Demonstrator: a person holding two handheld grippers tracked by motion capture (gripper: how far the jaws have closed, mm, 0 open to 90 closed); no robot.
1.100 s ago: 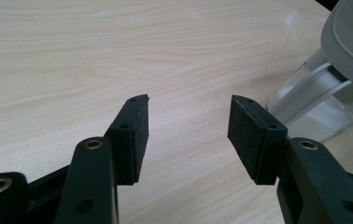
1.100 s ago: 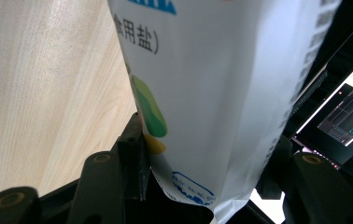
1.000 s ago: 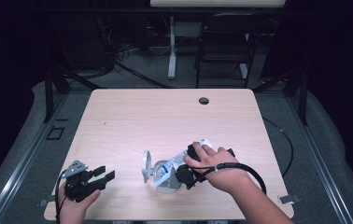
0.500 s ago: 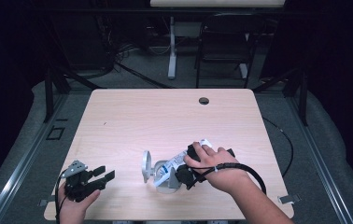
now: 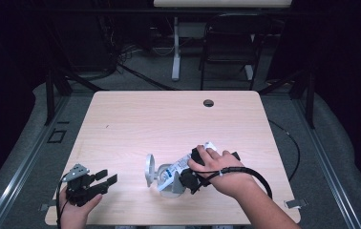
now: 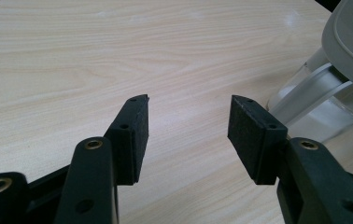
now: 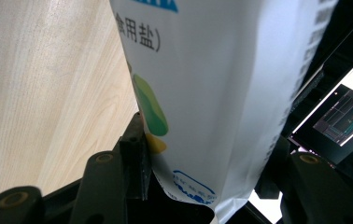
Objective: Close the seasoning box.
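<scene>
right gripper (image 5: 184, 180) pinches salt bag (image 7: 221, 93), tipped over open jar (image 5: 166, 175) near bench front edge to pour | left gripper (image 5: 106, 177) spread, idle at front-left corner

Near the front edge of the table (image 5: 135, 119), a jar (image 5: 165, 177) stands at centre, its lid (image 5: 149, 168) to its left. The bag (image 5: 181, 168) lies over the jar, clamped in the right gripper (image 5: 188, 179); the left gripper (image 5: 103, 180) sits well apart at the front-left corner.

The bag (image 7: 221, 93) runs off the top edge in the right gripper view, its upper print cut off; beside it, the container (image 6: 333, 88) is cropped at the left gripper view's right edge
</scene>
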